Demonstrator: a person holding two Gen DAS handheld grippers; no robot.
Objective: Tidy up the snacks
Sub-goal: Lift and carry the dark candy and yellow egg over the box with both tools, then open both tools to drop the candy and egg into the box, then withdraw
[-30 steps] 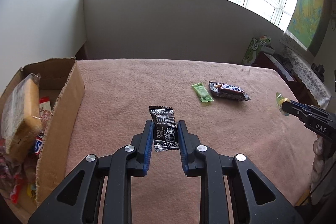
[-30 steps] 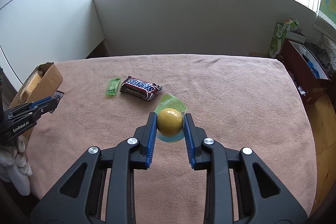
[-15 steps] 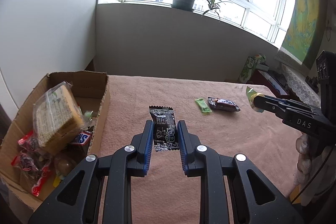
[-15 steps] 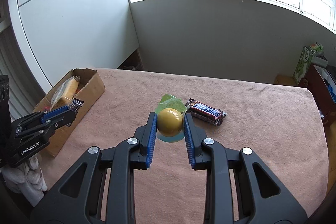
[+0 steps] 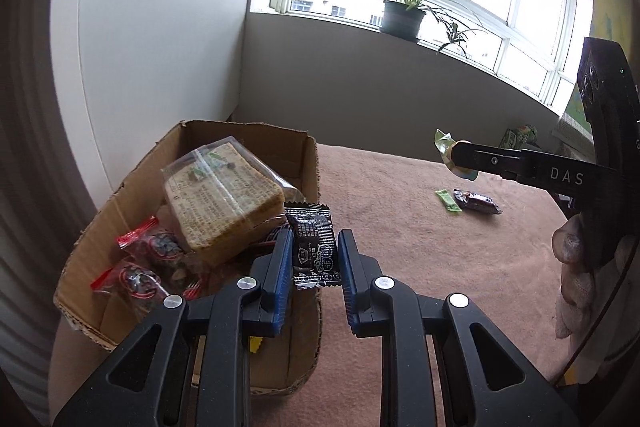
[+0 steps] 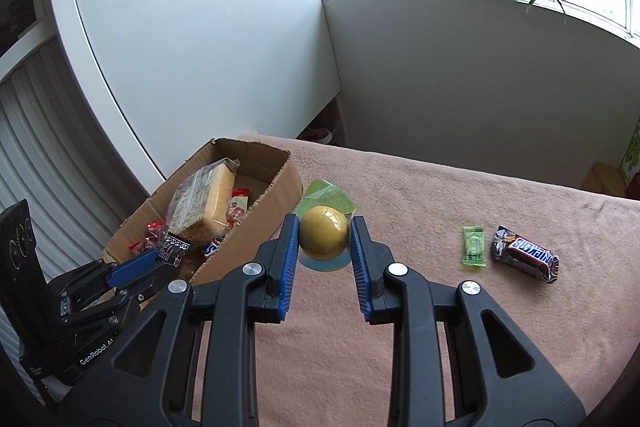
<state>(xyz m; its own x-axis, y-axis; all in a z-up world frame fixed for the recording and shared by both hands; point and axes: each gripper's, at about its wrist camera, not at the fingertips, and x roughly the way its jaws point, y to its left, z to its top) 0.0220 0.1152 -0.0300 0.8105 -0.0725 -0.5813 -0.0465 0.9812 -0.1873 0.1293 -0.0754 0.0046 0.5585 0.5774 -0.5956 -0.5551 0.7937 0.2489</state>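
Observation:
My left gripper (image 5: 314, 259) is shut on a black snack packet (image 5: 314, 247) and holds it above the right wall of the cardboard box (image 5: 120, 195). The box holds a wrapped cracker block (image 5: 220, 195) and red-sealed packets (image 5: 136, 275). My right gripper (image 6: 324, 243) is shut on a yellow jelly cup (image 6: 323, 238) with a green lid, in the air just right of the box (image 6: 276, 203). A small green candy (image 6: 473, 245) and a Snickers bar (image 6: 526, 254) lie on the pink cloth to the right.
The table is covered in a pink cloth (image 6: 440, 307). The left gripper (image 6: 168, 251) with its packet shows in the right wrist view over the box. A white wall panel (image 6: 200, 67) stands behind the box. A potted plant (image 5: 402, 13) sits on the windowsill.
Both grippers have moved left toward the box with their loads. The left gripper now holds the black packet over the box's right wall; the right gripper is close beside the box.

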